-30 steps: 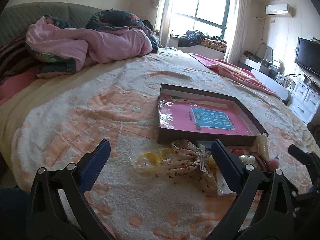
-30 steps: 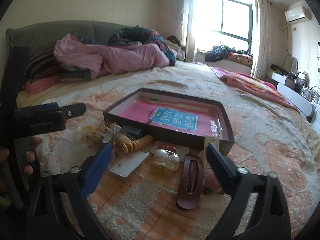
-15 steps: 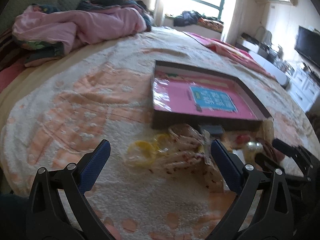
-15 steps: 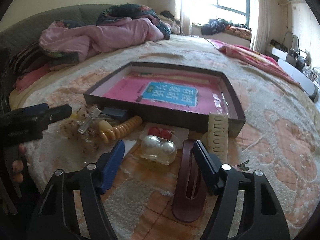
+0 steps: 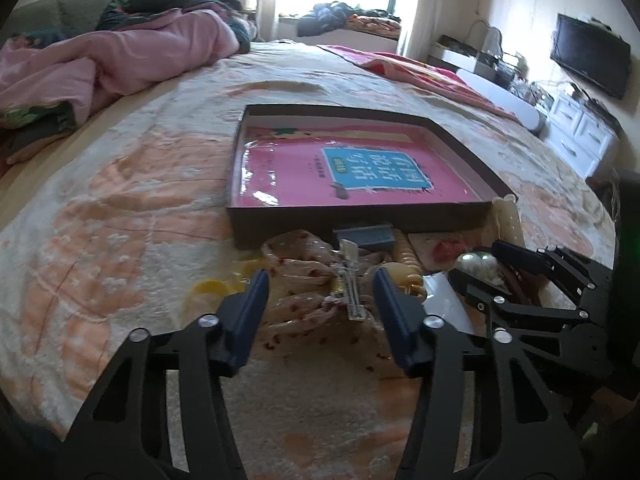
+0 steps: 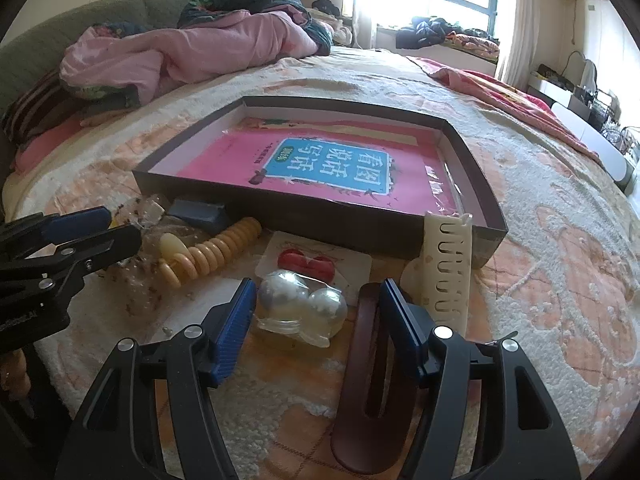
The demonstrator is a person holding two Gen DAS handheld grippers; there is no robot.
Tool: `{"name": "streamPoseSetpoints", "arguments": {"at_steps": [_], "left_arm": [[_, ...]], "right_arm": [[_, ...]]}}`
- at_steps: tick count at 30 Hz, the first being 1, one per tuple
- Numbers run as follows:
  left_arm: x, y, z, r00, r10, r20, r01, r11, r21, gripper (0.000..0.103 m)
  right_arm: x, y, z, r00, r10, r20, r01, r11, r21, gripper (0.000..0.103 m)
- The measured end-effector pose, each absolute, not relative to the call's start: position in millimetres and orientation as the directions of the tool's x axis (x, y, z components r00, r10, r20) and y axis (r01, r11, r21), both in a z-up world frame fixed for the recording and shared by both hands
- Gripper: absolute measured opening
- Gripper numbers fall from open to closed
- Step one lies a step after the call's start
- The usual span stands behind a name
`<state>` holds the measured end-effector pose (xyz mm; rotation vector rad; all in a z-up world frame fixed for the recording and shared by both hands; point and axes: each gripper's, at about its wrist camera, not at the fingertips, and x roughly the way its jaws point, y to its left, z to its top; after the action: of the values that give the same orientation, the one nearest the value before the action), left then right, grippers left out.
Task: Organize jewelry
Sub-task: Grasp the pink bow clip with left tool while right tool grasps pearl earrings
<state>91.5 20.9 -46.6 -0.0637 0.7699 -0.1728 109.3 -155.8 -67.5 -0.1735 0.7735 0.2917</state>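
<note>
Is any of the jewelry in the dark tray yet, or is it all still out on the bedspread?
All out. The dark tray holds only a pink book; the pearl clip, beaded bracelet and brown barrette lie before it.

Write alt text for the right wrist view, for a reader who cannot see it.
The right claw, closing, straddles a clear packet of pearl-like beads on a patterned bedspread. A brown hair clip, cream comb and orange coil tie lie before a shallow box holding a pink book.
</note>
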Motion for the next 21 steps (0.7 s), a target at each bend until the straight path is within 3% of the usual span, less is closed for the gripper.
{"name": "streamPoseSetpoints", "arguments": {"at_steps": [3, 6, 8, 21], "left_arm": [[98.5, 16.8, -55.3, 0.671, -0.177, -0.720, 0.141, 0.984, -0.110, 0.023], [97.7, 19.0, -53.9, 0.670, -0.193, -0.716, 0.153, 0.981, -0.121, 0.017], [96.0, 21.5, -51.8, 0.677, -0.198, -0.709, 0.156, 0.980, -0.126, 0.015], [88.5, 27.1, -14.6, 0.745, -0.233, -0.626, 0.153, 0.972, -0.180, 0.014]], "right_arm": [[108.0, -158.3, -68.1, 0.689, 0.193, -0.699, -0.316, 0.947, -0.051, 0.054], [106.1, -161.8, -65.5, 0.691, 0.211, -0.691, -0.324, 0.946, -0.034, 0.051], [103.7, -165.2, -62.7, 0.692, 0.241, -0.681, -0.332, 0.943, -0.003, 0.040], [95.8, -185.2, -47.4, 0.687, 0.316, -0.654, -0.326, 0.939, 0.112, 0.039]]}}
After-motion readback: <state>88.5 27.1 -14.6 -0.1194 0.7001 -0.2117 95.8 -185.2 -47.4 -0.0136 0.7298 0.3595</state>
